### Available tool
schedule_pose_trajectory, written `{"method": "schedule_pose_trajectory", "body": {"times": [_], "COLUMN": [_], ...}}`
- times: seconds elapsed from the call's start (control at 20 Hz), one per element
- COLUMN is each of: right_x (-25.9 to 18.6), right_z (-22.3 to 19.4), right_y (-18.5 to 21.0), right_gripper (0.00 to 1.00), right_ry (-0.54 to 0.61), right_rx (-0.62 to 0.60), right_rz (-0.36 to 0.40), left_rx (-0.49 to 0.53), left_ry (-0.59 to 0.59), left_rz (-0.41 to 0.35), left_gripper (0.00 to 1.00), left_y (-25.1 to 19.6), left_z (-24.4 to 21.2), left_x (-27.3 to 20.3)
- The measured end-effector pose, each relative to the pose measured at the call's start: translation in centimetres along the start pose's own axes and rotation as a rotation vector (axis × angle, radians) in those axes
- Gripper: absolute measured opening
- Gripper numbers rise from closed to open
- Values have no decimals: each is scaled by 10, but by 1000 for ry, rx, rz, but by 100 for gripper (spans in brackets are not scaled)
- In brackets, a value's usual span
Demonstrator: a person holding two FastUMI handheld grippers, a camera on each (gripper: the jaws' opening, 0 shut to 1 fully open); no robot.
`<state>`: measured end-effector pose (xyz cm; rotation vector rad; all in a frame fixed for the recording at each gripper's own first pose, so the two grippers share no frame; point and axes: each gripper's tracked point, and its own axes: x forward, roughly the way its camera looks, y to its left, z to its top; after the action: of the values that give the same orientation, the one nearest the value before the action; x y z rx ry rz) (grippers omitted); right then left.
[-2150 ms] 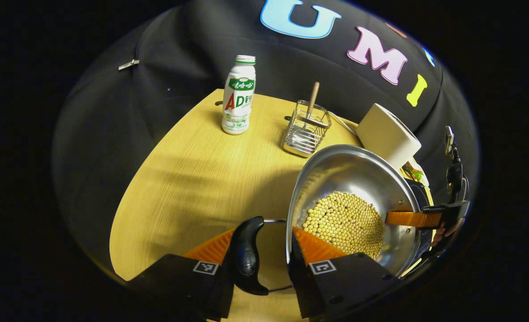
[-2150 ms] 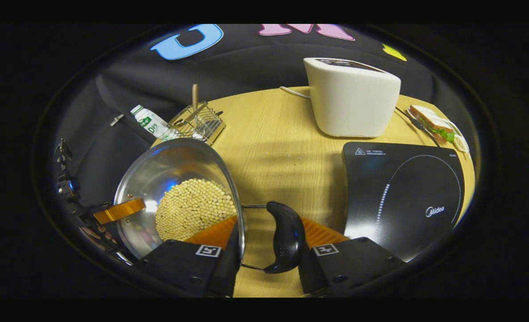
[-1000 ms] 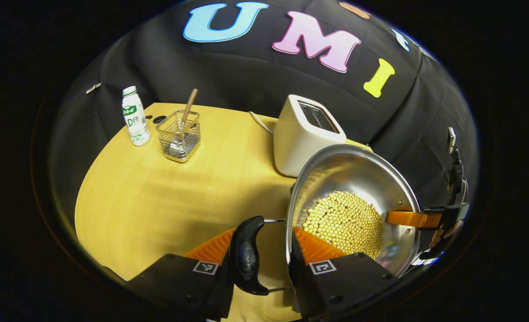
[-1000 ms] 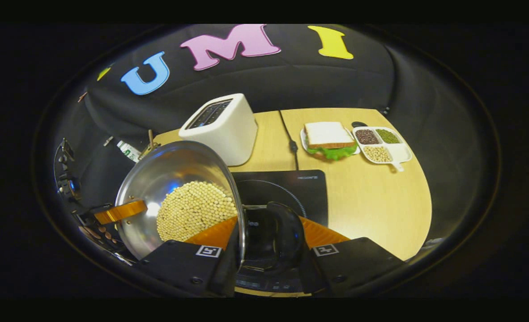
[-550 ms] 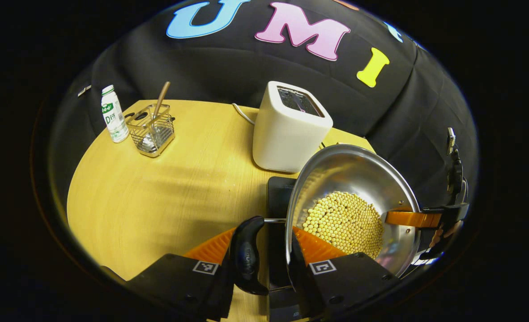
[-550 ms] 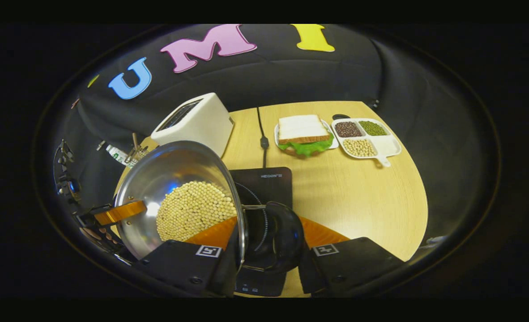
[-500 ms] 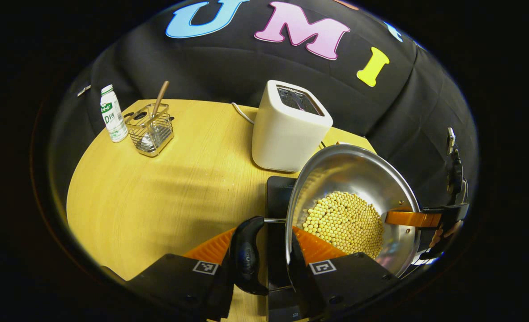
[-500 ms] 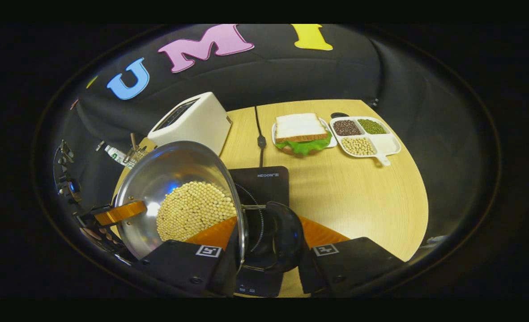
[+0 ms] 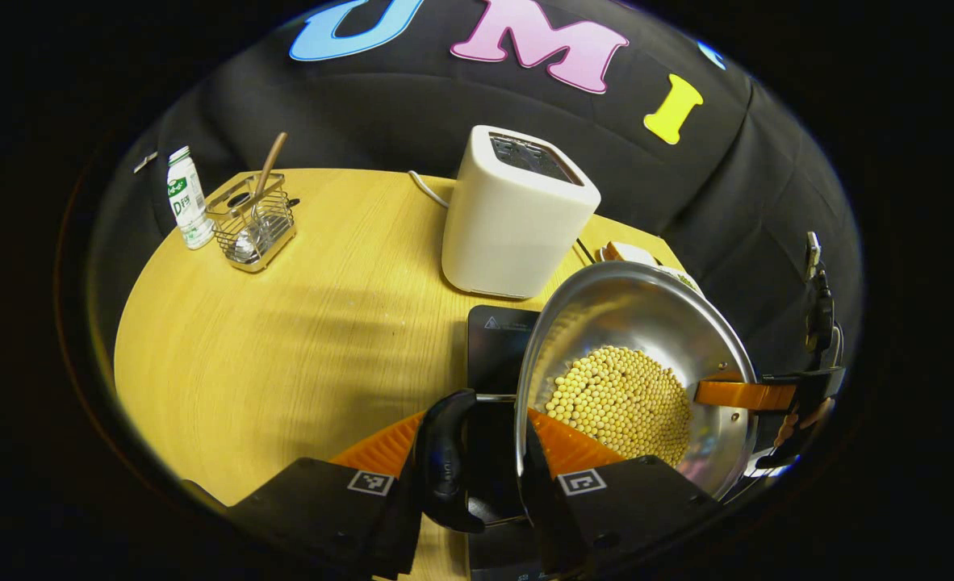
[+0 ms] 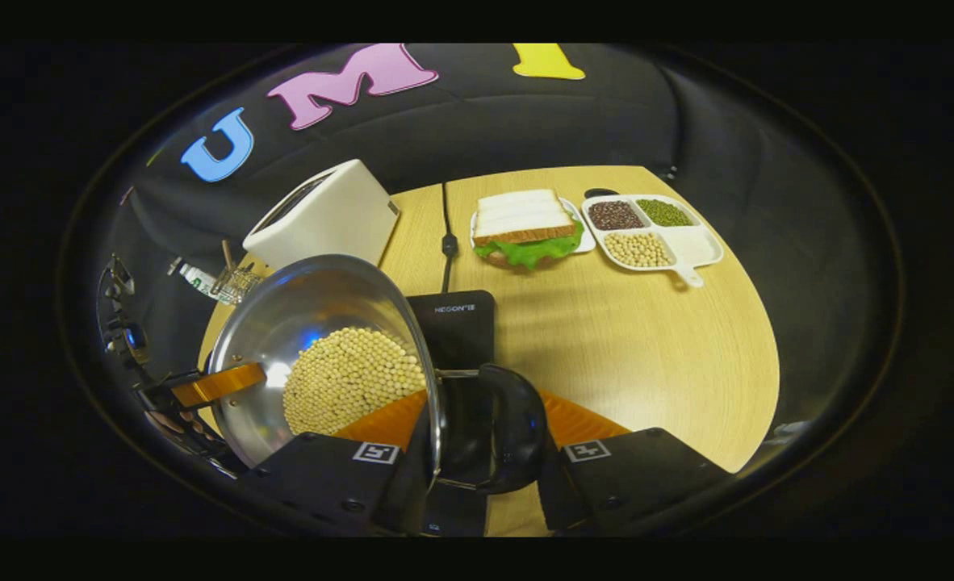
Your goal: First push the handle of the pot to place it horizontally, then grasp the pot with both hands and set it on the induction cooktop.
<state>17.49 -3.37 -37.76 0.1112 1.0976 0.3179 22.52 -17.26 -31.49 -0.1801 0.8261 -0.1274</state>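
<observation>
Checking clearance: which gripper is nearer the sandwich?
Right. The sandwich lies ahead of the right gripper; the left gripper grips the opposite side of the pot, farther off.

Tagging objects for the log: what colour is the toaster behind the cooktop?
The boxy toaster is plain cream-white, clearest in the left gripper view.

We see a shiny silver pot (image 9: 646, 323) full of pale yellow beans (image 9: 618, 399), black handle (image 9: 443, 460). Cooktop (image 10: 457, 323) is black with white markings. Table (image 9: 283, 339) is light yellow wood grain. Toaster (image 9: 513, 214) is cream white. Bottle (image 9: 184, 198) is white with a green label. Wire basket (image 9: 253, 222) is silver. Sandwich (image 10: 525, 226) has white bread and green lettuce. White divided tray (image 10: 699, 242) holds dark red, green and pale yellow beans.
</observation>
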Motion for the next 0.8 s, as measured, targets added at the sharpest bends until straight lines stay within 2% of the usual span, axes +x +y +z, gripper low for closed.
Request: {"method": "schedule_pose_trajectory", "body": {"times": [0.2,0.25,0.4,0.45,0.8], "right_x": [4,3,3,3,2], "right_z": [3,3,4,4,6], "right_y": [0,0,0,0,0], "right_gripper": [55,59,55,59,60], "right_ry": [-8,-10,-12,-16,-27], "right_rx": [7,7,6,7,10], "right_rz": [13,17,22,24,31], "left_rx": [2,5,1,1,-12], "left_ry": [1,2,1,2,6], "left_rz": [7,9,10,10,22], "left_gripper": [60,60,61,61,62], "left_y": [0,0,0,0,0], "left_z": [2,2,2,3,3], "left_x": [-2,-2,-2,-3,-2]}}
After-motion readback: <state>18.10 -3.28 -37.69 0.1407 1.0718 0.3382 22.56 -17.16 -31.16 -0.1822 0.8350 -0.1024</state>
